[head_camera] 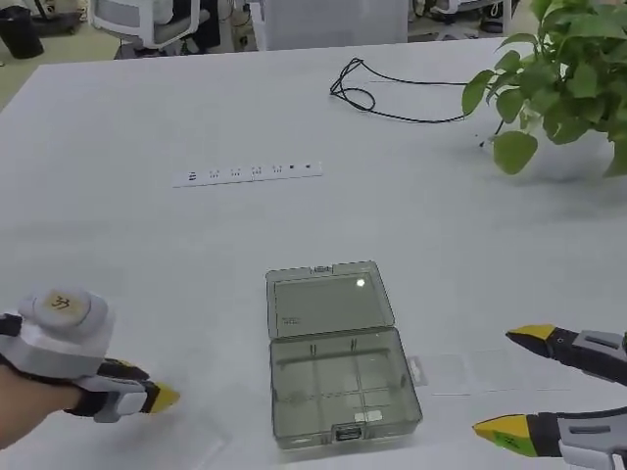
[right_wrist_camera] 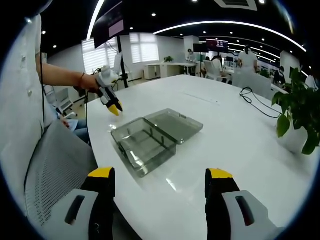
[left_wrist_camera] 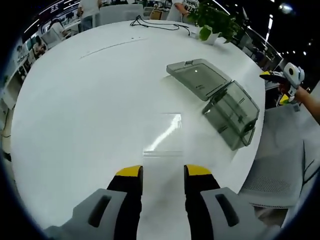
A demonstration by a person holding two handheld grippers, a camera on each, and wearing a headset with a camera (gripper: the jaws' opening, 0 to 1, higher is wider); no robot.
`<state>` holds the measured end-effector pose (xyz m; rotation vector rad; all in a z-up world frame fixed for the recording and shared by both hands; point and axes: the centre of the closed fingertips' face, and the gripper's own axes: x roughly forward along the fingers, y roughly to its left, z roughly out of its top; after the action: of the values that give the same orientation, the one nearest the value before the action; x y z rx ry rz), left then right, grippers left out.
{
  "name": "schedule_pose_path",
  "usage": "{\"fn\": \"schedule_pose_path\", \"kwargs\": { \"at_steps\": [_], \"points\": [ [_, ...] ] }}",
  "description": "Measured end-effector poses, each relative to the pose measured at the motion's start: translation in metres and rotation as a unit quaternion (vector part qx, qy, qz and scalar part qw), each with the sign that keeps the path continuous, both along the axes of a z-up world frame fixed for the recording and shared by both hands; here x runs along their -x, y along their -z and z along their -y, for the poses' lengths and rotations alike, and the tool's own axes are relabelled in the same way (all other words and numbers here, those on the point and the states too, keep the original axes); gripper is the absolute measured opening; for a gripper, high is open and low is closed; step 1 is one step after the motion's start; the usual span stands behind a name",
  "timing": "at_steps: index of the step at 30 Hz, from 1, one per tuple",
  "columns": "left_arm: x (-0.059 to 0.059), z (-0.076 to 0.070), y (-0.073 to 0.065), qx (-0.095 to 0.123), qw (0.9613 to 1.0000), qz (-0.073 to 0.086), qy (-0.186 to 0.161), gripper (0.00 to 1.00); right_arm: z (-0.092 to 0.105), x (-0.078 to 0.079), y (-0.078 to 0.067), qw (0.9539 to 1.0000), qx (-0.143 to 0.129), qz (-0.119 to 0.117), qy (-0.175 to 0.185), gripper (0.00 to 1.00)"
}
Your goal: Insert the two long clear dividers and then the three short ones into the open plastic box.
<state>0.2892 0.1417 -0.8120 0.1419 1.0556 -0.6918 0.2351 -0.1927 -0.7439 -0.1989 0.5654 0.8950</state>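
The open box (head_camera: 338, 377) sits at the tabletop's (head_camera: 294, 117) near edge. The left gripper's (head_camera: 147, 397) jaws are narrowly apart and empty. The right gripper's (head_camera: 514, 382) jaws are wide and empty, near the dividers (head_camera: 460, 370).

The right gripper (right_wrist_camera: 161, 173) is hovering with jaws spread wide before the open smoky plastic box (right_wrist_camera: 150, 137) lying on the white desk (right_wrist_camera: 225, 130).

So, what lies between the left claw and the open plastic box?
A clear sheet, likely a divider, lies flat on the table; the left gripper view shows it.
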Motion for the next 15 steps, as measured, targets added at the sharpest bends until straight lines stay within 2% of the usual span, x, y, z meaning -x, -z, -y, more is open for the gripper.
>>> {"fn": "schedule_pose_path", "kwargs": {
  "at_steps": [6, 8, 10, 11, 14, 15],
  "points": [
    [-0.001, 0.010, -0.016, 0.035, 0.9989, 0.024, -0.020, 0.31, -0.006, -0.005, -0.008, 1.0000, -0.008, 0.003, 0.000, 0.73],
    [-0.004, 0.019, -0.027, 0.063, 0.9968, 0.039, -0.030, 0.31, -0.008, -0.009, -0.013, 0.9998, -0.018, 0.006, 0.003, 0.71],
    [-0.005, 0.025, -0.035, 0.078, 0.9952, 0.046, -0.038, 0.31, -0.011, -0.011, -0.017, 0.9996, -0.027, 0.008, 0.007, 0.70],
    [-0.006, 0.031, -0.041, 0.092, 0.9936, 0.055, -0.037, 0.31, -0.012, -0.013, -0.020, 0.9995, -0.029, 0.010, 0.009, 0.70],
    [-0.006, 0.042, -0.053, 0.109, 0.9912, 0.065, -0.039, 0.31, -0.018, -0.016, -0.029, 0.9991, -0.037, 0.017, 0.012, 0.65],
    [-0.007, 0.049, -0.059, 0.119, 0.9895, 0.074, -0.037, 0.31, -0.021, -0.018, -0.033, 0.9989, -0.041, 0.020, 0.013, 0.64]
  ]
}}
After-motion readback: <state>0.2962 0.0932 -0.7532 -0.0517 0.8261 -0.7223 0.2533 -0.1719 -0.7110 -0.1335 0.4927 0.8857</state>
